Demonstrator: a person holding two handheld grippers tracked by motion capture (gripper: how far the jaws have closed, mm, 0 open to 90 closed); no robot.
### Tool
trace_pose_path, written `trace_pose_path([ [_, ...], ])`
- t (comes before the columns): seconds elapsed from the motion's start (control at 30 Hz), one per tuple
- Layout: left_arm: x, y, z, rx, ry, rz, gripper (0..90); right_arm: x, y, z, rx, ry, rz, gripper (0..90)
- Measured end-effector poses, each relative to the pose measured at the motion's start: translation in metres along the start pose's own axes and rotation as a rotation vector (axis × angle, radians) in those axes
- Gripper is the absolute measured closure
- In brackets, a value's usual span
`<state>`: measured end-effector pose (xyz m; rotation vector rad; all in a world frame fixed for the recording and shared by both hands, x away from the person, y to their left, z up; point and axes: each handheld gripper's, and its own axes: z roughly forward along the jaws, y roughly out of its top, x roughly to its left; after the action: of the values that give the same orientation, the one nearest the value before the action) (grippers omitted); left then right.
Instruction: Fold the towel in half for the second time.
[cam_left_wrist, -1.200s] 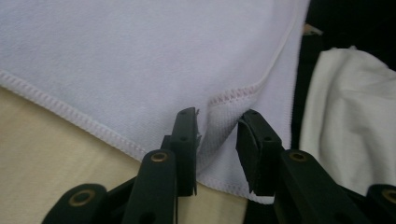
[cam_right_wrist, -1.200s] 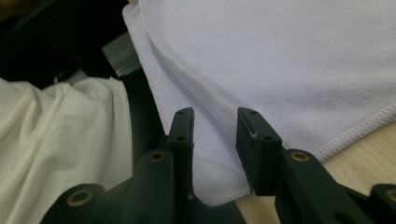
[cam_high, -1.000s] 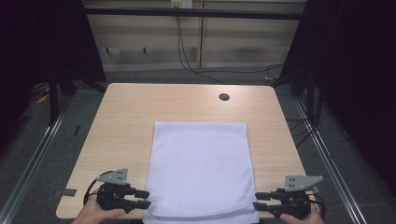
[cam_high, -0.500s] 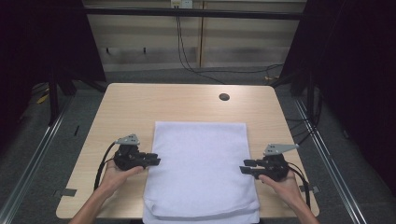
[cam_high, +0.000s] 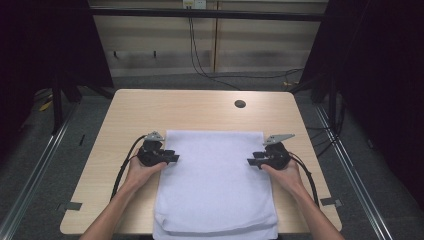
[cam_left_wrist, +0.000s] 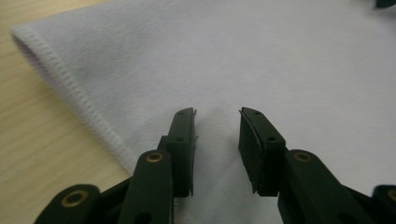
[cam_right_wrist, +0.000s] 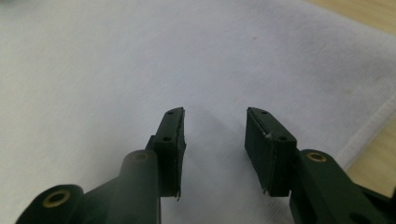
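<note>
Stitched hem of white folded cloth towel (cam_left_wrist: 70, 88) beside parted left gripper (cam_left_wrist: 217, 140), right gripper (cam_right_wrist: 212, 144) parted likewise, both having just been opening over bare cloth, pale wooden table (cam_high: 200, 107) on grey floor (cam_high: 45, 165).

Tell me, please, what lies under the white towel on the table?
The white towel lies flat on the wooden table, whose bare top shows around it. Its near end is folded over. Whether something else lies beneath cannot be seen, because the cloth covers that area.
</note>
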<state>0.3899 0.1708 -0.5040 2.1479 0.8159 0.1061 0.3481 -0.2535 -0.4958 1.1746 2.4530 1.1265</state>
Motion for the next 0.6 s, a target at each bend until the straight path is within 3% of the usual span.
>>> trace_pose_path([
  [0.03, 0.002, 0.000, -0.001, 0.006, -0.014, 0.000, 69.7, -0.002, 0.002, 0.002, -0.011, -0.012, 0.015, 59.3],
  [0.13, 0.006, -0.002, -0.003, 0.010, -0.029, -0.028, 78.7, -0.004, 0.004, 0.014, 0.012, -0.030, -0.026, 65.5],
  [0.23, 0.009, -0.006, -0.007, 0.014, -0.044, -0.067, 85.2, -0.003, 0.003, 0.011, 0.021, -0.014, -0.005, 70.8],
  [0.33, -0.001, -0.011, -0.012, 0.025, -0.034, -0.043, 86.4, 0.003, 0.001, 0.008, 0.045, 0.001, -0.017, 73.8],
  [0.47, -0.013, -0.020, -0.021, 0.052, -0.067, 0.001, 86.5, 0.016, -0.004, 0.001, 0.074, 0.005, -0.039, 73.8],
  [0.6, -0.021, -0.025, -0.026, 0.064, -0.079, 0.010, 86.5, 0.022, -0.014, -0.006, 0.062, 0.039, -0.041, 73.8],
])
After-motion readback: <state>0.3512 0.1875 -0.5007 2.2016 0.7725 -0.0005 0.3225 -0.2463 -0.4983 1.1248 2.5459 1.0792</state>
